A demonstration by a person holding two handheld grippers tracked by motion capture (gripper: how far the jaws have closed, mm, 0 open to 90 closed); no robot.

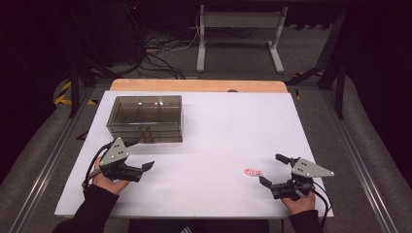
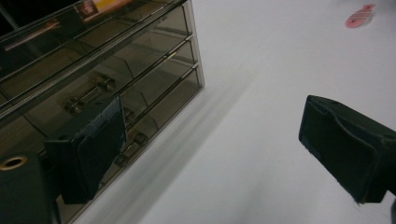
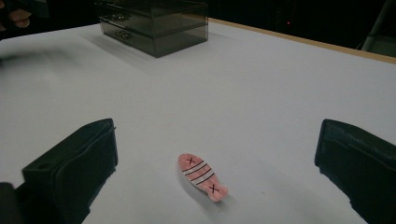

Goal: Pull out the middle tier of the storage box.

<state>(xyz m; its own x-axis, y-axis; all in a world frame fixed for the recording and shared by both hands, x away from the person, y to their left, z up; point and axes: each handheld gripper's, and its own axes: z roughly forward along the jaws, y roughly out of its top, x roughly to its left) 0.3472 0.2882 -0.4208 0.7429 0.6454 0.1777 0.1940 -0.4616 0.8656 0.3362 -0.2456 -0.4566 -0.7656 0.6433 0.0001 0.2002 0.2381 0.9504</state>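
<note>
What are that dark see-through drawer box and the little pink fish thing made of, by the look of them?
The drawer box looks like smoke-tinted clear plastic with a glossy finish: you see the dividers through its walls, and light glints on its top. Its small drawer handles shine like metal, though that may be plating. The pink fish seems a thin, flat piece of plastic or coated card, smooth, with printed stripes and crosses; which one is unclear.

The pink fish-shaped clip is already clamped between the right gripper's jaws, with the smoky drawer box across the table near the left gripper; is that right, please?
Not quite. The pink fish-shaped clip lies loose on the white table. The right gripper is open, its jaws wide on either side, not touching it, as the right gripper view shows. The smoky drawer box does sit near the left gripper.
</note>
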